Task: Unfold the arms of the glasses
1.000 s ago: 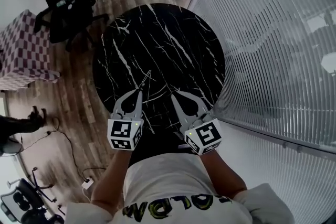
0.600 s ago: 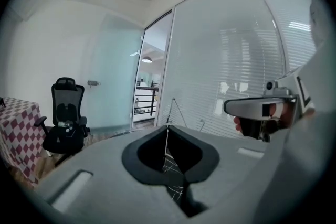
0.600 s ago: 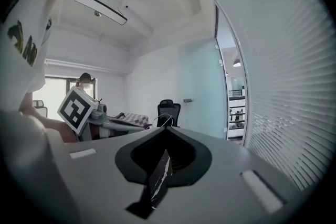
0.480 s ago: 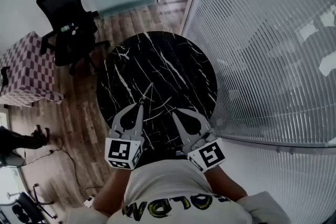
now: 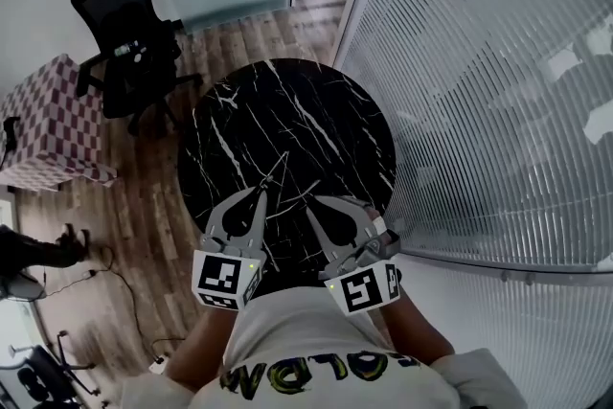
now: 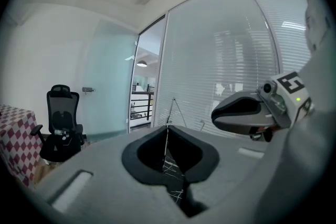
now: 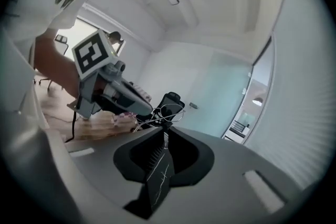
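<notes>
Thin wire-framed glasses (image 5: 276, 170) hang above the round black marble table (image 5: 316, 110). My left gripper (image 5: 259, 192) is shut on them. In the left gripper view a wire of the glasses (image 6: 171, 107) rises out of the closed seam of the left gripper (image 6: 168, 128). My right gripper (image 5: 308, 204) is shut, close to the right of the left one. In the right gripper view the glasses (image 7: 172, 109) sit just past the tips of the right gripper (image 7: 165, 134), held from the left by the left gripper (image 7: 147, 113). Whether the right jaws pinch the wire is not clear.
A black office chair (image 5: 124, 24) and a checked box (image 5: 48, 124) stand left of the table on the wood floor. A glass wall with blinds (image 5: 479, 91) runs along the right. The person's torso fills the bottom of the head view.
Both grippers have risen off the table toward the head camera, the glasses going up with the left one. The right gripper has rolled, so its marker cube shows a different face.
</notes>
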